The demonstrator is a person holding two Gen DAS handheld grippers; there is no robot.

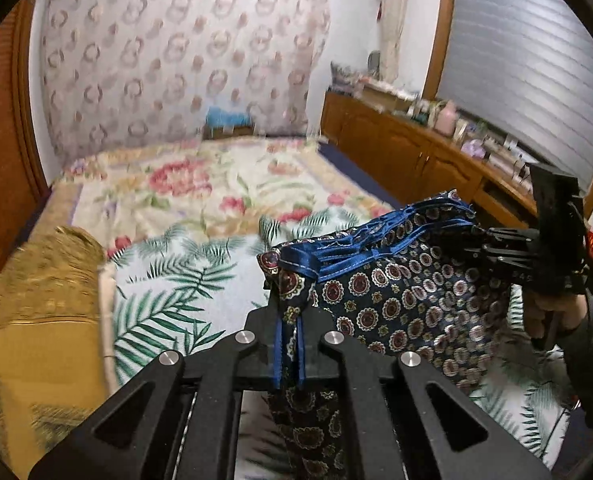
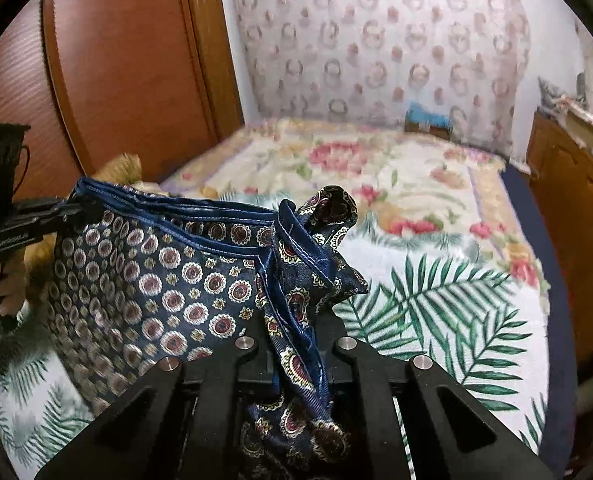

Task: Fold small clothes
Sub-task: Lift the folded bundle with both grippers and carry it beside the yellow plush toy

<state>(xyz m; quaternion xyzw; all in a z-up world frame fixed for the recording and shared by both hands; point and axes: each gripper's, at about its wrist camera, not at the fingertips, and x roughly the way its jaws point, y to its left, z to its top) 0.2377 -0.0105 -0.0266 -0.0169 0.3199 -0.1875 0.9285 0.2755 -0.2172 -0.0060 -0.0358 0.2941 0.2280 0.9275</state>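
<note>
A small navy garment with red and white medallions and a blue satin hem hangs stretched between both grippers above the bed. My left gripper is shut on one corner of its hem, the cloth pinched between the pads. My right gripper is shut on the opposite bunched corner of the same garment. Each view shows the other gripper from the side: the right gripper at the cloth's far edge, the left gripper at its far edge. A hand holds the right handle.
Below lies a bed with a palm-leaf sheet and a floral blanket. A gold cushion sits at the left. A wooden cabinet crowded with small items runs along the right; a wooden wardrobe stands left.
</note>
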